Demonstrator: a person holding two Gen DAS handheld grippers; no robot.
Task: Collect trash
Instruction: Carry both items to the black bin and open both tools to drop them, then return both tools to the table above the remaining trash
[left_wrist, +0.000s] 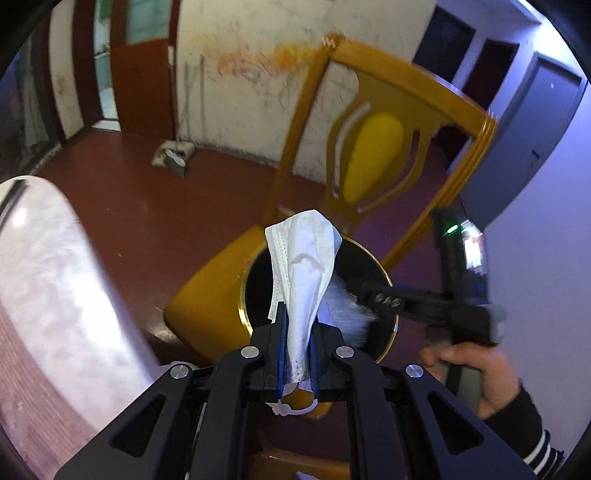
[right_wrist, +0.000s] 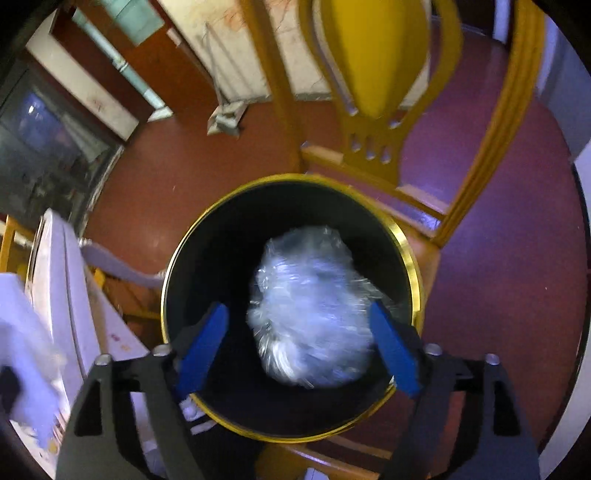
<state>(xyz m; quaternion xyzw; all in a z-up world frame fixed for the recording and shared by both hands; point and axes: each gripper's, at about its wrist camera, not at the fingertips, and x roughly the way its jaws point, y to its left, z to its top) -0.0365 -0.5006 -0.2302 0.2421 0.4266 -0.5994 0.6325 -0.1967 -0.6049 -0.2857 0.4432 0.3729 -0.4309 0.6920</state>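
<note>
The left tongs (left_wrist: 295, 343) pinch a limp, light face mask (left_wrist: 301, 258) mid-fold (it drapes freely). The right tongs (right_wrist: 299, 343) stand spread over the bin (right_wrist: 406, 251), crinkly plastic wrap (right_wrist: 310, 306) loose between them.

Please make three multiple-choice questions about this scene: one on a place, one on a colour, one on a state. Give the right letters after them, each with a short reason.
1. Where does the bin stand?
A. on the chair seat
B. on the table
C. inside a cupboard

2. What colour is the bin's rim?
A. red
B. gold
C. white

3. How is the left gripper?
A. open and empty
B. shut on the mask
C. shut on a bottle

Answers:
1 A: the yellow chair seat shows under the bin.
2 B: a gold ring runs round the black inside.
3 B: the white mask is pinched between its blue pads.
</note>
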